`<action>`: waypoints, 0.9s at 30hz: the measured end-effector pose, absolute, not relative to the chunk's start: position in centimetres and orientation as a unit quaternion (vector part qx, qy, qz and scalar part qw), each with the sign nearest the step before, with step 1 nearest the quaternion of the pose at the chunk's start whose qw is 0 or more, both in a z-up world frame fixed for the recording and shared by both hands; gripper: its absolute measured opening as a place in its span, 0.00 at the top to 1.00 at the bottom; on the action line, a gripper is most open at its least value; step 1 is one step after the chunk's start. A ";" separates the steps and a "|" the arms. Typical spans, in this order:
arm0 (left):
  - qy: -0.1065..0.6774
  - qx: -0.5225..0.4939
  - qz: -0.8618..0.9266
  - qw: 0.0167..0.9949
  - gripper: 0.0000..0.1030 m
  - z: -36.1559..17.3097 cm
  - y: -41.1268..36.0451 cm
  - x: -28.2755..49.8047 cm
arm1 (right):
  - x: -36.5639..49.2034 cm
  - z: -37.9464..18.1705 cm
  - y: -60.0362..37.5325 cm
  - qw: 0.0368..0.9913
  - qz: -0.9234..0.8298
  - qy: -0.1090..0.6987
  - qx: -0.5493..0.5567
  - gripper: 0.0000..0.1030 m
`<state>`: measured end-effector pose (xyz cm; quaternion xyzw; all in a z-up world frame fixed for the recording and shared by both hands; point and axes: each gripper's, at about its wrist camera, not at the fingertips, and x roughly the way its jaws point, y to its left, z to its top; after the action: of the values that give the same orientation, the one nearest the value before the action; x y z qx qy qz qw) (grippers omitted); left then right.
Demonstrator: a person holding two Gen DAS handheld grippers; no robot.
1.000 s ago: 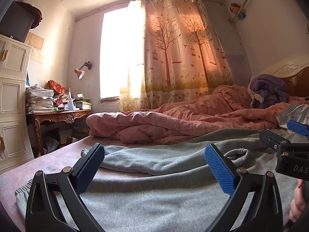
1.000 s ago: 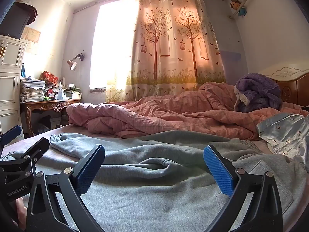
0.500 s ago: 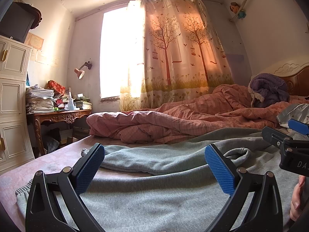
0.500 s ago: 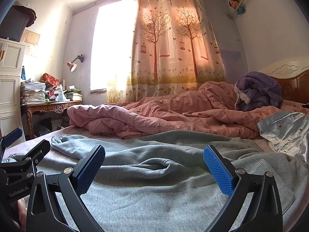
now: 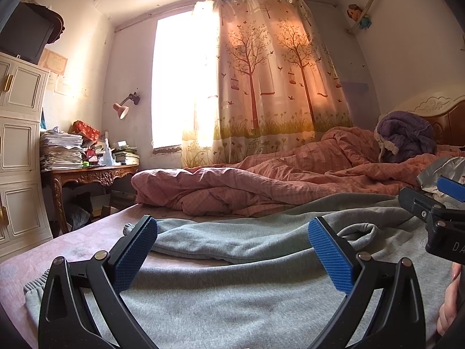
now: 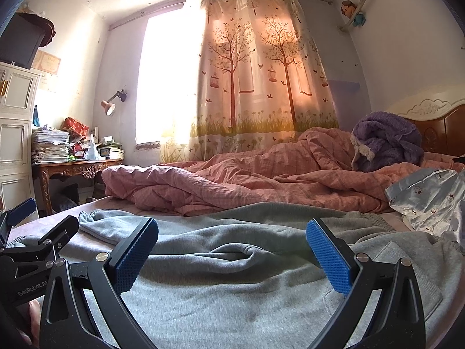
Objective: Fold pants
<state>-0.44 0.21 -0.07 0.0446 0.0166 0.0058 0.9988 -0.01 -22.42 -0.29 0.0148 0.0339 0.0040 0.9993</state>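
Bed (image 5: 72, 250): pink sheet, carries all. Pink quilt (image 6: 232, 183) bunched along far edge, crinkled cotton.

Grey pants (image 6: 232, 299): thick fleece sweat fabric, spread across near half of bed, legs toward left edge, ribbed cuff (image 5: 35, 283) at near-left corner; soft ridge mid-cloth.

Left gripper (image 5: 232, 250), right gripper (image 6: 232, 250): both spread wide, holding nothing, low over cloth; blue ribbed pads (image 6: 328, 258).

My judgement: fold not started. I pinch both layers at near edge, lift evenly, carry over, avoid dragging ridge.
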 end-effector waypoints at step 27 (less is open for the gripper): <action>0.018 0.046 0.006 0.999 0.00 -0.2 0.2 -0.4 | 0.0 -0.5 -22.1 0.999 0.007 0.041 0.006 0.00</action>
<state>-0.36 0.17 -0.16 0.0459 0.0176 0.0059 0.9988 0.00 -22.09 -0.46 0.0064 0.0409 0.0070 0.9991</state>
